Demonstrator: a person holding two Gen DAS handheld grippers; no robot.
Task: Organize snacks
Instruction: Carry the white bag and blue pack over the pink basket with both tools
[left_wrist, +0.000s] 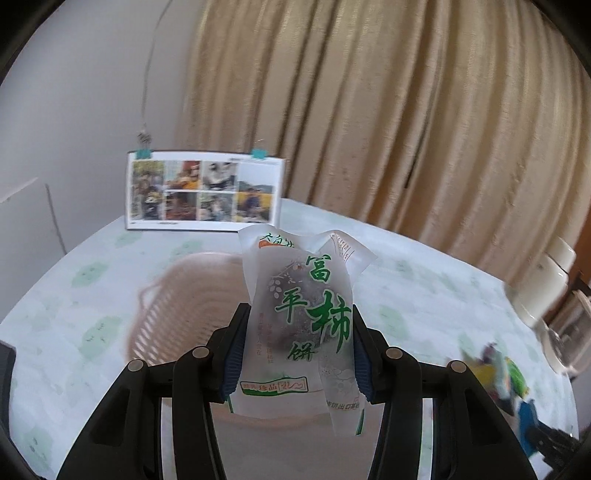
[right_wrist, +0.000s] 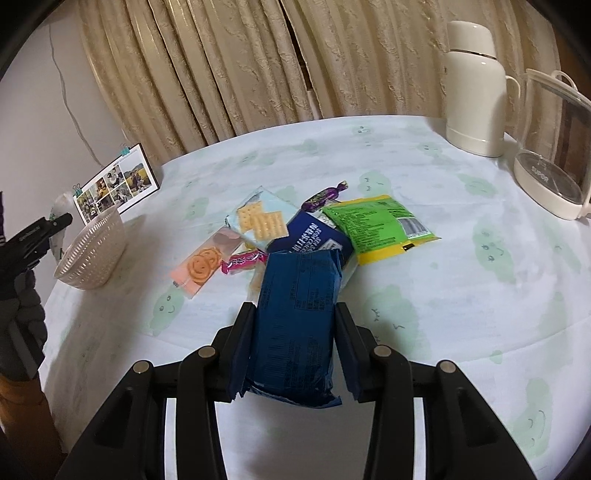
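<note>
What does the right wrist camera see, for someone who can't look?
The right tongs grip a dark blue snack packet above a table. Behind it lies a snack pile, with a white basket at left.

**Both claws closed on a packet**

The left claw (left_wrist: 299, 347) is raised above the bench (left_wrist: 424, 295), and its two fingers press the sides of a white packet (left_wrist: 295, 314). The right claw (right_wrist: 295, 332) is also above the bench, its fingers clamped on a dark blue packet (right_wrist: 295, 325), which stands nearly upright.
</note>
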